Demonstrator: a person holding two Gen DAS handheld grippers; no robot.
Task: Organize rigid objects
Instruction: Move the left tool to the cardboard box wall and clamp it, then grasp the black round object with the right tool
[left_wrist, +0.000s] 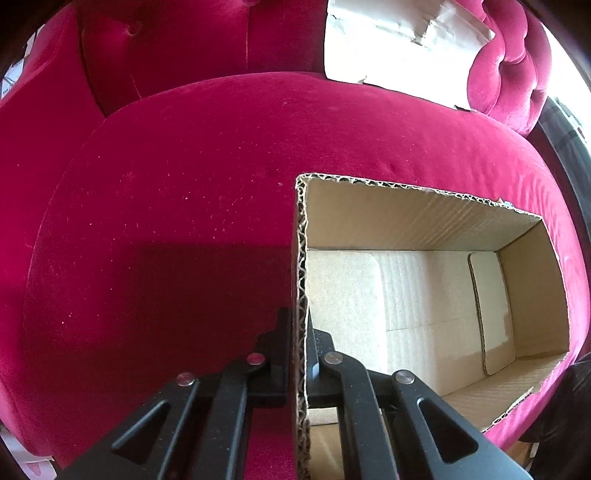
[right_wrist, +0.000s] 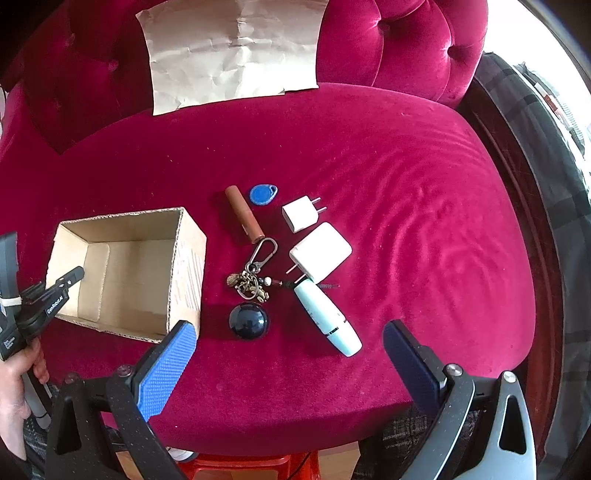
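**On a crimson velvet seat, a box is held while small objects lie beside it**

Toward the left edge of the crimson velvet seat cushion (right_wrist: 388, 177), an open brown corrugated cardboard box (right_wrist: 129, 273) stands with its mouth up. The left gripper (left_wrist: 300, 354) is clamped on the box's left wall, one black finger outside and one inside, the fluted rim running between them. Only the left wrist view shows this pinch close up, along with the box floor, where pale flaps lie flat. From the right wrist view the same gripper (right_wrist: 75, 275) appears small at the far left, with the person's hand (right_wrist: 16, 391) below it.

Only the right wrist view shows the loose items just right of the box: a brown cylindrical tube (right_wrist: 244, 215), a blue teardrop key fob (right_wrist: 263, 194), a small white plug adapter (right_wrist: 301, 213), a larger white charger block (right_wrist: 320, 252), a bunch of keys on a metal carabiner (right_wrist: 255, 271), a dark glossy ball (right_wrist: 248, 320) and a pale mint pen-shaped device (right_wrist: 327, 319) whose tip touches the charger's prongs. The right gripper (right_wrist: 288, 354), with blue textured pads (right_wrist: 166, 369), hangs wide apart above the cushion's near edge, holding nothing.

A creased sheet of brown paper (right_wrist: 232, 51) leans against the tufted backrest at the cushion's far edge, visible in both views.
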